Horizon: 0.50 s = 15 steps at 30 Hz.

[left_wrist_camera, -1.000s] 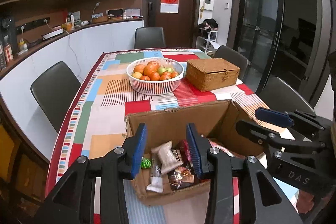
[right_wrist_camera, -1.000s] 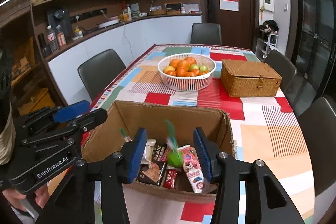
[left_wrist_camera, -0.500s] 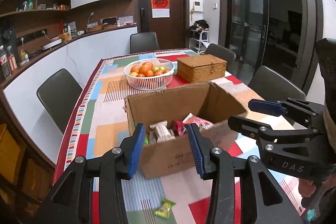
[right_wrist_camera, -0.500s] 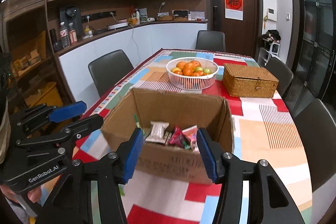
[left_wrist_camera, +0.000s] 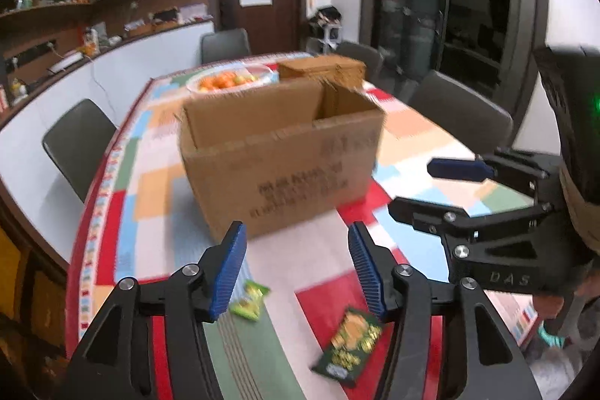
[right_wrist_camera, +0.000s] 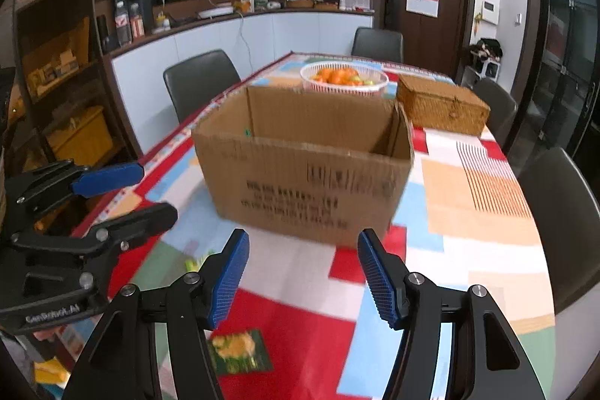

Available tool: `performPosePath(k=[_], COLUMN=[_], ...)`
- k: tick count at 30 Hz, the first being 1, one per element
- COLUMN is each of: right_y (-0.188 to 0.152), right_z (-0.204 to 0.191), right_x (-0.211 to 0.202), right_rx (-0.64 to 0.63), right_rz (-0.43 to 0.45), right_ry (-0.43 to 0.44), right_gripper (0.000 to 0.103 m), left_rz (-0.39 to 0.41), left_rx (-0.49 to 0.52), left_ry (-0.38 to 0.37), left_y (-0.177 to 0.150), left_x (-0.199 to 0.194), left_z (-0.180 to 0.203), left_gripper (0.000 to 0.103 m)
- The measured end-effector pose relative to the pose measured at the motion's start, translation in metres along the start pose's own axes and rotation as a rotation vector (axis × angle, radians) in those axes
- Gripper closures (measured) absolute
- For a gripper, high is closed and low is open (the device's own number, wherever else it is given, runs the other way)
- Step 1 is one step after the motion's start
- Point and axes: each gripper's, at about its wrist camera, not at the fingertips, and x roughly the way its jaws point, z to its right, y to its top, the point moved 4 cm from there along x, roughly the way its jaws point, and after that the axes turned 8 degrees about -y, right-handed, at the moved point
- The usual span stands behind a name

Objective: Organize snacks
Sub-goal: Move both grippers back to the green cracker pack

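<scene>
Both your left claw (left_wrist_camera: 296, 265) and right claw (right_wrist_camera: 302, 274) are opening, empty; pinch the light, crinkly dark-green snack packet (left_wrist_camera: 347, 343) by its edge.

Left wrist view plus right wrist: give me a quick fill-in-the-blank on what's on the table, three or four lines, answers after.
1. The fruit in the white basket is mostly ____ in colour.
2. The woven box sits beside the basket with its lid ____.
3. The dark green snack packet lies on the tablecloth, ____ the cardboard box.
4. Nothing is between the left gripper fingers; their pads are ____ in colour.

Missing words: orange; closed; outside; blue
</scene>
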Motion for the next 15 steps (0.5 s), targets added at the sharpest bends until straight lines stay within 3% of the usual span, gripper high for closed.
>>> performPosePath(k=[15], right_y=[-0.085], right_z=[0.0], right_x=[0.023], right_rx=[-0.035], right_rz=[-0.239], right_ry=[0.001], right_gripper=[0.042], left_rz=[-0.254], left_rx=[0.039], left_ry=[-0.105], left_y=[-0.079], left_x=[0.043], left_z=[0.03], left_gripper=[0.043])
